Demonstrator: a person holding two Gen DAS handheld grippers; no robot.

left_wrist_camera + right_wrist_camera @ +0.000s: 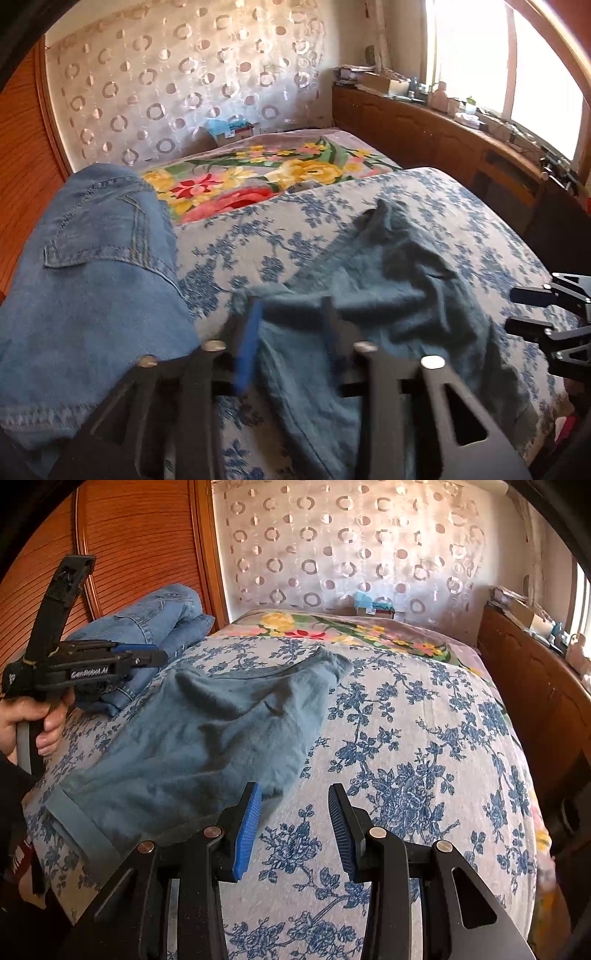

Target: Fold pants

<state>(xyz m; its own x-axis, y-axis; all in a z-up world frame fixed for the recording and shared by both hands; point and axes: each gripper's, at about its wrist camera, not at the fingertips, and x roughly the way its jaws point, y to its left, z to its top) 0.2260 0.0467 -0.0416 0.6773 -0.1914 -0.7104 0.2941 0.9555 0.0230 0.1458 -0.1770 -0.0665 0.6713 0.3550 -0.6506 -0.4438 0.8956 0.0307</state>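
Grey-blue pants (207, 734) lie crumpled on the blue-flowered bedspread (406, 760); they also show in the left wrist view (388, 280). My left gripper (291, 317) hovers open just over the pants' near part, with nothing between its blue pads. It shows from the side in the right wrist view (155, 657), held in a hand. My right gripper (295, 805) is open and empty above the bare bedspread, just right of the pants' near edge. Its fingers (532, 314) show at the right edge of the left wrist view.
A stack of folded blue jeans (88, 266) sits at the bed's left side, also in the right wrist view (155, 624). A bright floral blanket (251, 177) covers the far bed. A wooden cabinet (424, 122) with clutter runs along the right under the window.
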